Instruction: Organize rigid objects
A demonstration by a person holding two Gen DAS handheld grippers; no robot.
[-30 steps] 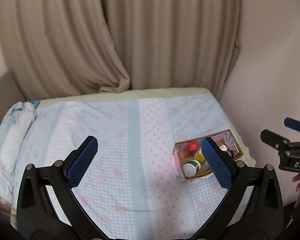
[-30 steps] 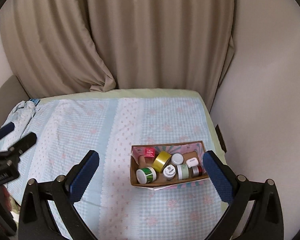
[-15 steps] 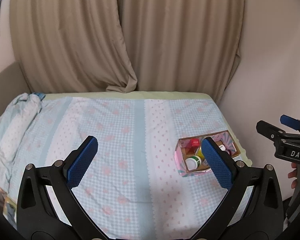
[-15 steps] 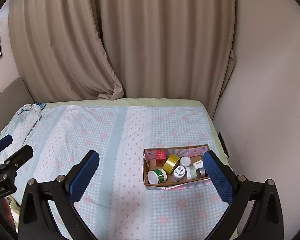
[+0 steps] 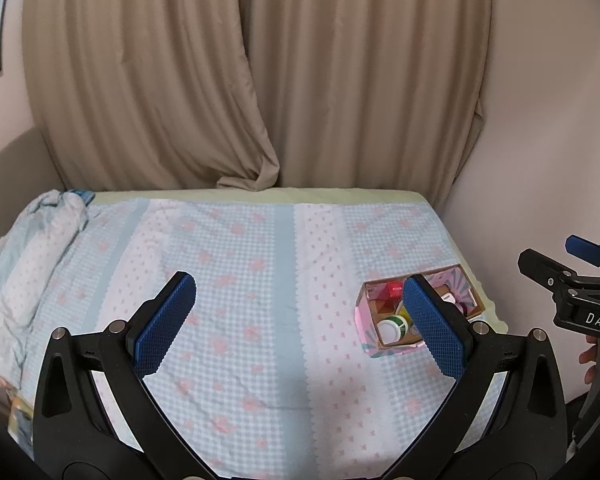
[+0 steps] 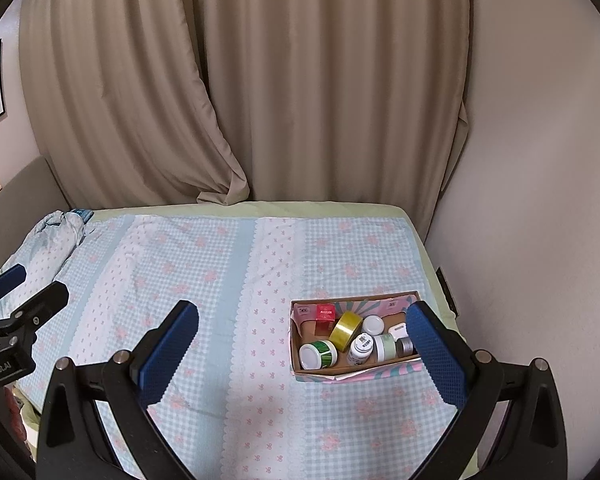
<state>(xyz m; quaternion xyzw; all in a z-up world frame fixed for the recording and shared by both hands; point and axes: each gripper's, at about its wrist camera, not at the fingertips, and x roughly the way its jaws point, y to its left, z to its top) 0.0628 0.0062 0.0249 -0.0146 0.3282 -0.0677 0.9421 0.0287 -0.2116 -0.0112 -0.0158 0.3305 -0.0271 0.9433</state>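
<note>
A shallow cardboard box (image 6: 332, 369) with pink patterned sides rests on the bed near its right edge. Inside lie a red box (image 6: 325, 313), a yellow tape roll (image 6: 345, 330), a green-striped jar (image 6: 318, 354), a white bottle (image 6: 360, 349) and several small jars. The left wrist view shows the same box (image 5: 366, 322), partly behind a finger. My left gripper (image 5: 298, 320) hangs open above the bed's middle, holding nothing. Open and empty too, my right gripper (image 6: 302, 344) hovers above and in front of the box.
The bed carries a blue checked sheet (image 6: 204, 280) with pink flowers. A bunched quilt (image 6: 56, 236) lies at the far left. Beige curtains (image 6: 260, 100) hang behind, and a pale wall (image 6: 540, 200) runs close along the right side of the bed. A hand (image 5: 590, 360) holds the right gripper.
Both grippers have drawn back and up from the bed, so the box looks smaller and more curtain shows. Both stay open. Nothing in the box has moved.
</note>
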